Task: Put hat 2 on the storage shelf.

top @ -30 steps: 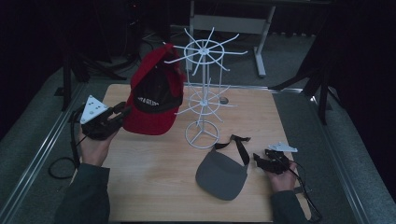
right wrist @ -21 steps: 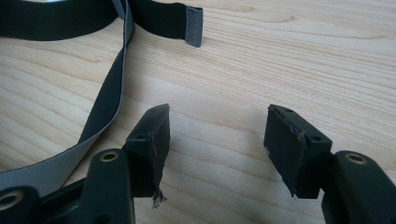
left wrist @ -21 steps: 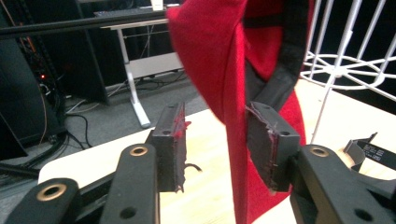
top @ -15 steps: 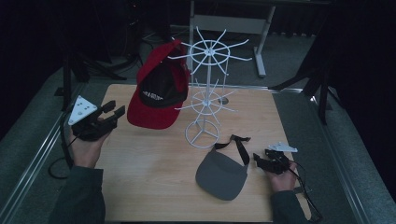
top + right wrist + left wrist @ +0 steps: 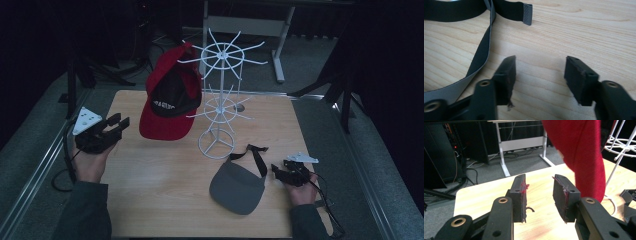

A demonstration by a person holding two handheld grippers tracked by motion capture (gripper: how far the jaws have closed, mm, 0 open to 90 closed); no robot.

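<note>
Red cap [image 5: 170,100] hangs on the white wire rack [image 5: 220,100], up and to the right of my left claw [image 5: 112,127], clear of it; in the left gripper view its red cloth [image 5: 584,157] drops just past the right jaw, not between the jaws. Left claw is apart and empty — red lint on the pads, nothing held. Right claw [image 5: 280,171] rests low over the table [image 5: 150,200], jaws also apart and empty, with the grey visor [image 5: 237,187] just to its left and the visor's strap [image 5: 482,50] running past its left jaw. I judge the cap hung and the visor next. Risks: the cap seems to sit on one prong only, so a brush from my left claw, or any knock to the light rack, could swing it off or tip the rack; the strap is flat on the wood, so a pinch that comes in too high may close on air, too low may scrape the table. Lifting the visor by the strap would let the brim dangle and catch the lower prongs. Room: open table ahead of and between both claws; the right claw is near the table's right edge, the left near the left edge, so I would work inward — toward the rack's free prongs on the right side.
</note>
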